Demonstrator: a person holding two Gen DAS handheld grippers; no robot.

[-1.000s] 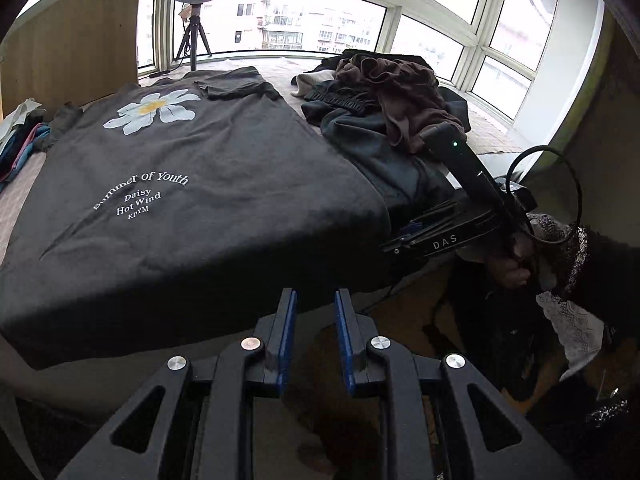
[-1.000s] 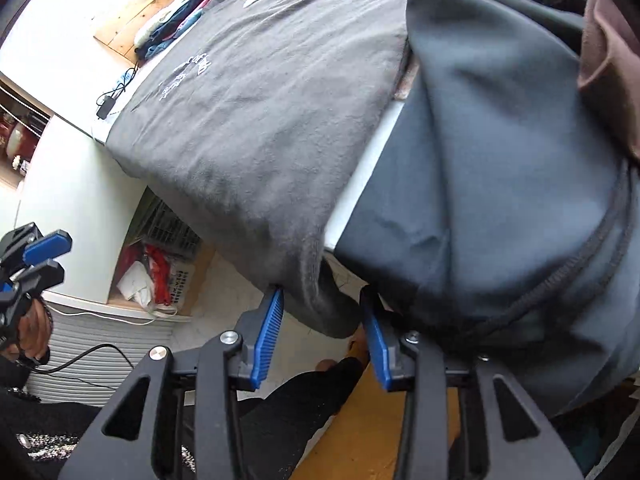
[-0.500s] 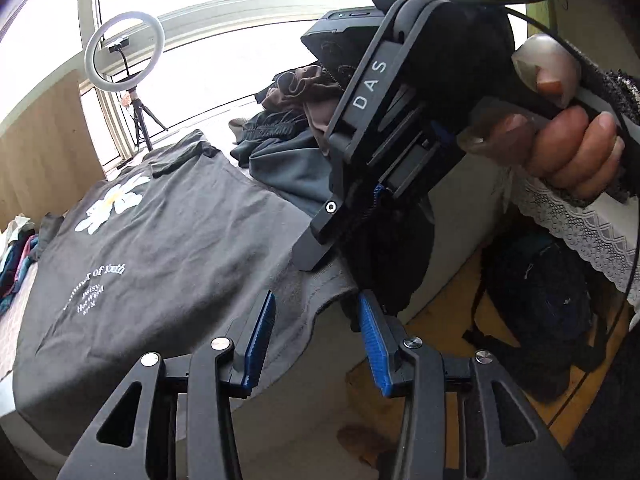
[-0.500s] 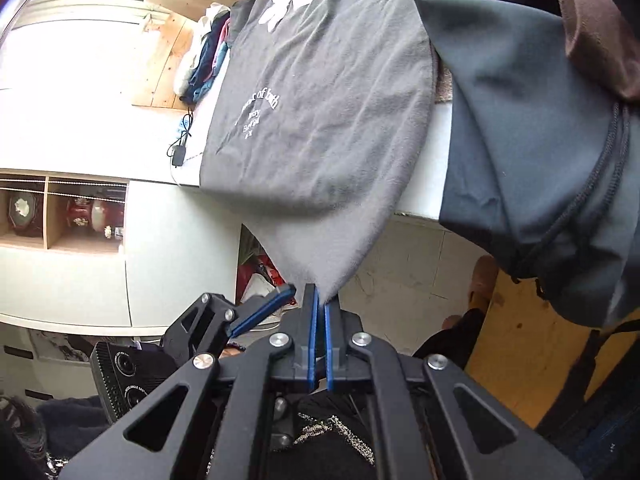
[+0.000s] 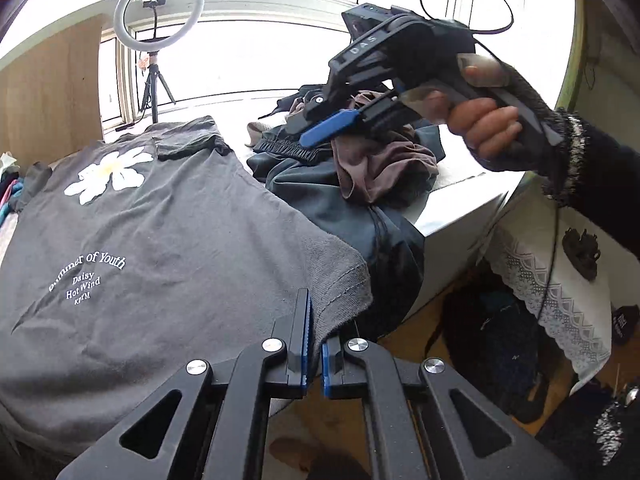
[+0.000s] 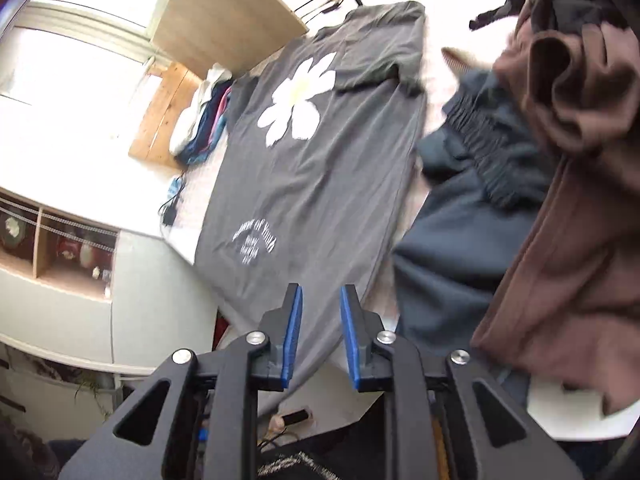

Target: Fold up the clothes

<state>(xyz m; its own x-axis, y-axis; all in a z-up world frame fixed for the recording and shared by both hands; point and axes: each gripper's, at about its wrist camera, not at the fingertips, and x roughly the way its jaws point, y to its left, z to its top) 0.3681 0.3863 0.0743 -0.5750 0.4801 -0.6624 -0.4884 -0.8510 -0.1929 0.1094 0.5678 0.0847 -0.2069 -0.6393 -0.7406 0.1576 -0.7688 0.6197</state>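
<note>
A dark grey T-shirt [image 5: 168,240] with a white daisy and white lettering lies flat on the white table [image 5: 460,216]. Its near hem corner hangs off the edge. My left gripper [image 5: 315,340] is shut on that corner, and the cloth runs down between the blue pads. A hand holds my right gripper [image 5: 308,134] in the air above the clothes pile, well clear of the shirt. In the right wrist view my right gripper [image 6: 320,320] stands open with nothing between its fingers, and the T-shirt [image 6: 320,160] spreads out below it.
A heap of dark blue and brown clothes [image 5: 380,168] lies right of the shirt. A ring light on a tripod [image 5: 158,12] stands by the window. A folded stack [image 6: 204,120] and a cable [image 6: 172,208] lie at the table's far side. A bag [image 5: 492,344] sits on the floor.
My right gripper let go of the shirt's hem corner, opened and rose over the table. My left gripper closed on that same corner.
</note>
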